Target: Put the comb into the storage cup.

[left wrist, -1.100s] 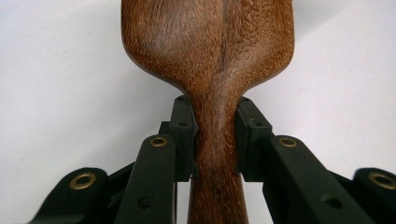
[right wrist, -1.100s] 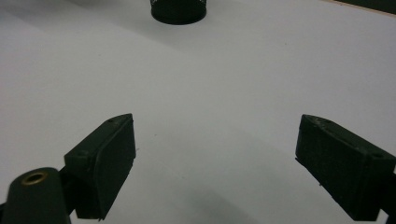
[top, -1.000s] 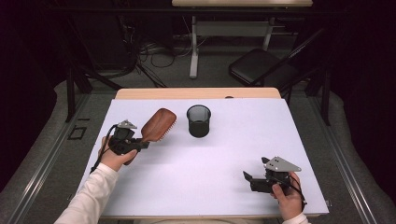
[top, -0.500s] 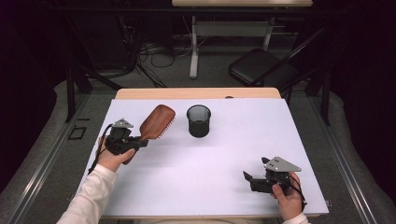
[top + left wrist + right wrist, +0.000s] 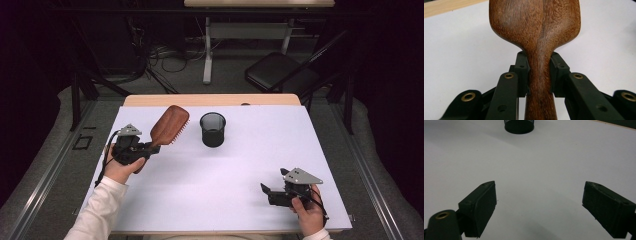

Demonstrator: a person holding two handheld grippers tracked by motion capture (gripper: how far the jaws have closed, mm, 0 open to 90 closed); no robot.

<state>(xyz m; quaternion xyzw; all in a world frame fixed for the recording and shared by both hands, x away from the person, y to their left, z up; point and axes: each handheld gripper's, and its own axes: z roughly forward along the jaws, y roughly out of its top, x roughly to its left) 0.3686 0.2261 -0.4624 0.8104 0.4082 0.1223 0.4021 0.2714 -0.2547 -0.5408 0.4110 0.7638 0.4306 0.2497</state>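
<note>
Between the left tongs (image 5: 539, 75), clamped, sits a grainy wooden hairbrush (image 5: 536, 30); right tongs (image 5: 539, 207) gape.

Table (image 5: 225, 170), white sheet over wood, is carrying one item: black mesh cup (image 5: 213, 129) standing at twelve o'clock from centre.

Quick count: one wooden hairbrush (image 5: 169, 126), one black mesh cup (image 5: 212, 129), two grippers, left gripper (image 5: 150, 148) and right gripper (image 5: 265, 191), all at one white table (image 5: 240, 165), plus one folding chair (image 5: 280, 75) behind it.
</note>
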